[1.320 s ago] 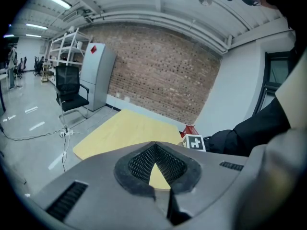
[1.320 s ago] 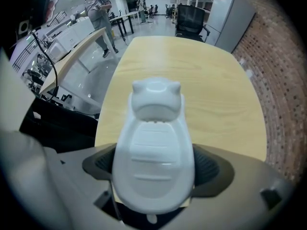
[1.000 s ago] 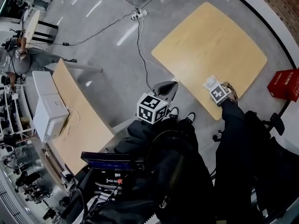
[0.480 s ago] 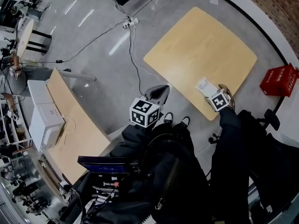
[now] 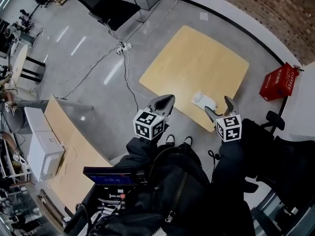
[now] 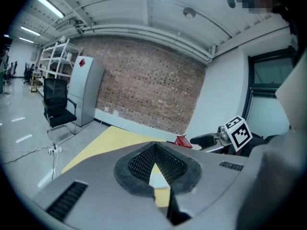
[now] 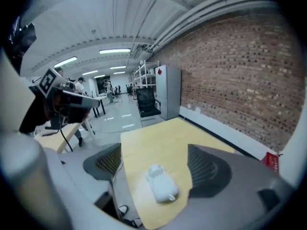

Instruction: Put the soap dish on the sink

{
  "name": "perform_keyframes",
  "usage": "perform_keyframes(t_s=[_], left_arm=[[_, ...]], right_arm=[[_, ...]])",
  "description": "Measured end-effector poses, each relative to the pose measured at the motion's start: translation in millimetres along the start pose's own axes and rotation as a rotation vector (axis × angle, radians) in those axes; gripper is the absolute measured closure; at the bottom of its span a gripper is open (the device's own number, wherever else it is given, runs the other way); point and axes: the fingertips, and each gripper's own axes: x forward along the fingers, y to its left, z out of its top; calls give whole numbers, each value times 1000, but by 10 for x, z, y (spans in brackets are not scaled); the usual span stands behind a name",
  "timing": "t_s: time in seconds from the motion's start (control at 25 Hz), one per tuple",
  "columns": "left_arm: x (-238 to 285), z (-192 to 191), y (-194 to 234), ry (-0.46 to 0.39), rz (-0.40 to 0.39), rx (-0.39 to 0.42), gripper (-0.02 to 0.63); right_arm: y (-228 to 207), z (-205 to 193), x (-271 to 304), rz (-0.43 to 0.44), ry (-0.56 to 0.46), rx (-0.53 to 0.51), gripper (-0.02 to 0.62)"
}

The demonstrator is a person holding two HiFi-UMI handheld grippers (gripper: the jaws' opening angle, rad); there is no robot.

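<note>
The white soap dish (image 5: pixel 203 100) lies on the pale wooden table (image 5: pixel 197 68), near the table's corner closest to me. It shows again as the soap dish (image 7: pixel 161 183) in the right gripper view, ahead of the jaws and apart from them. My right gripper (image 5: pixel 219 108) hangs just off the table edge, open and empty; the right gripper (image 7: pixel 156 166) has its pads spread wide. My left gripper (image 5: pixel 165 102) is shut over the floor to the left of the table, and the left gripper (image 6: pixel 154 171) holds nothing. No sink is in view.
A red crate (image 5: pixel 279 81) stands on the floor right of the table. Cables and a power strip (image 5: pixel 121 47) run across the grey floor. A black chair (image 5: pixel 106 4) is at the back, a second wooden desk (image 5: pixel 74 146) with a white box (image 5: pixel 42 149) at the left.
My right gripper has drawn back off the table toward me, and the soap dish now lies apart from it on the tabletop. The left gripper has hardly moved. The head view has shifted.
</note>
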Motion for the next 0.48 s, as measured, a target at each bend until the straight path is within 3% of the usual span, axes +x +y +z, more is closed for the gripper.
perform_keyframes(t_s=[0.12,0.24,0.48], left_arm=[[40,169,-142,-25,-26,26,606],[86,311,-260,-54,-49,55,606],[66,563,-482,-117,-81,122,606]], right_arm=[[15,292,-346,-47,-101,26,159],[-64,542,-673,-143,-204,40,363],[-92,889,-1148,-232,-347,60,449]])
